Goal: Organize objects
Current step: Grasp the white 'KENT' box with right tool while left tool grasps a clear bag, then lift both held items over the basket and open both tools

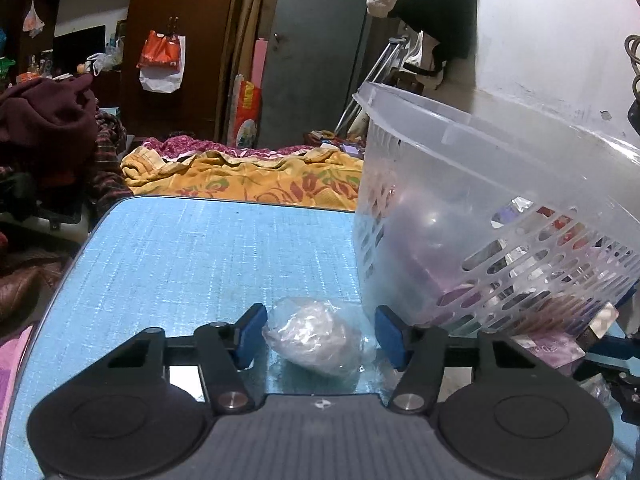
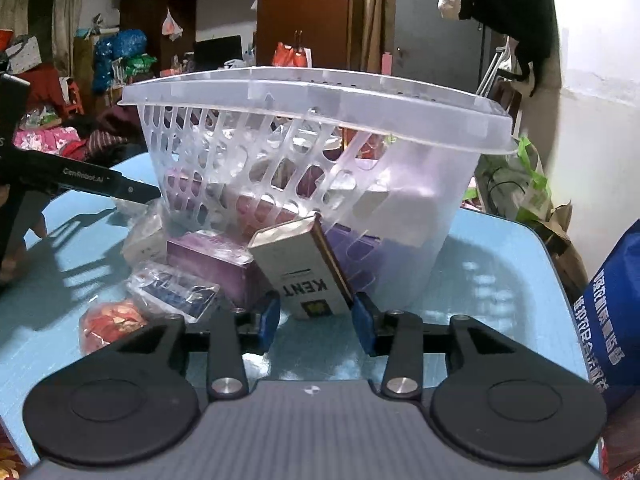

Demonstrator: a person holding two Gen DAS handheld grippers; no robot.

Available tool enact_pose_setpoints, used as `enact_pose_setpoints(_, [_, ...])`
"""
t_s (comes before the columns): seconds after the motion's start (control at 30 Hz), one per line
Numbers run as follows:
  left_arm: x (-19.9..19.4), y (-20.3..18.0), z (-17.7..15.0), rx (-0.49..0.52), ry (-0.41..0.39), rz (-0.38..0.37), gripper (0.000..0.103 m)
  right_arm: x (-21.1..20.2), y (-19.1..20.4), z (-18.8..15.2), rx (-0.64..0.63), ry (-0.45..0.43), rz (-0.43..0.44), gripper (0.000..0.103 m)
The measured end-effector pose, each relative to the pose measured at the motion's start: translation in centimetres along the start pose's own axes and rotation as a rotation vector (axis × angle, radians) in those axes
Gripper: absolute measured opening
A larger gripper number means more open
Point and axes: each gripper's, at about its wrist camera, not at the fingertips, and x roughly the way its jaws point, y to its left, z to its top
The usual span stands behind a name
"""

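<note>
A clear plastic basket with slotted walls stands on the blue table and holds several packets; it also shows in the right wrist view. My left gripper is open around a clear plastic bag with a whitish lump lying on the table beside the basket. My right gripper has its blue pads against the sides of a beige KENT box that leans against the basket. A purple box, a clear packet with blue print and a red packet lie beside it.
The left gripper's black arm reaches in from the left in the right wrist view. A blue printed bag stands at the table's right edge. A yellow patterned cloth lies on a bed behind the table. A white wall rises at right.
</note>
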Motion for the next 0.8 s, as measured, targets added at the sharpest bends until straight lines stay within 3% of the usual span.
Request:
enact_pose_setpoints(0.07, [0.0,-0.3,-0.1,0.015,0.000,-0.002,0.063,0.0,0.3,0.1,-0.014,-0.005,-0.021,0.050])
enact_pose_setpoints(0.2, [0.0,-0.9,-0.3,0.043,0.002,-0.009,0.063,0.4,1.4,0.4,-0.065,0.004,-0.062,0.067])
enact_pose_setpoints(0.27, [-0.1,-0.9,-0.4,0.044,0.000,-0.008,0.057,0.8,2.0,0.5,-0.103,0.016,-0.094,0.065])
enact_pose_setpoints(0.3, [-0.2,-0.8,-0.4,0.041,-0.003,-0.004,0.050,0.8,2.1,0.6,-0.104,0.015,-0.092,0.047])
enact_pose_setpoints(0.37, [-0.7,-0.6,-0.7,0.037,-0.016,-0.012,0.044,0.6,1.9,0.5,-0.093,0.010,-0.080,0.048])
enact_pose_setpoints(0.57, [-3.8,-0.1,-2.0,0.037,-0.105,-0.080,0.043,-2.4,1.2,-0.6,-0.064,-0.070,-0.083,0.047])
enact_pose_setpoints(0.8, [-8.9,-0.5,-2.3,0.017,-0.250,-0.193,0.043,-8.8,1.0,0.5,-0.024,-0.265,-0.038,0.047])
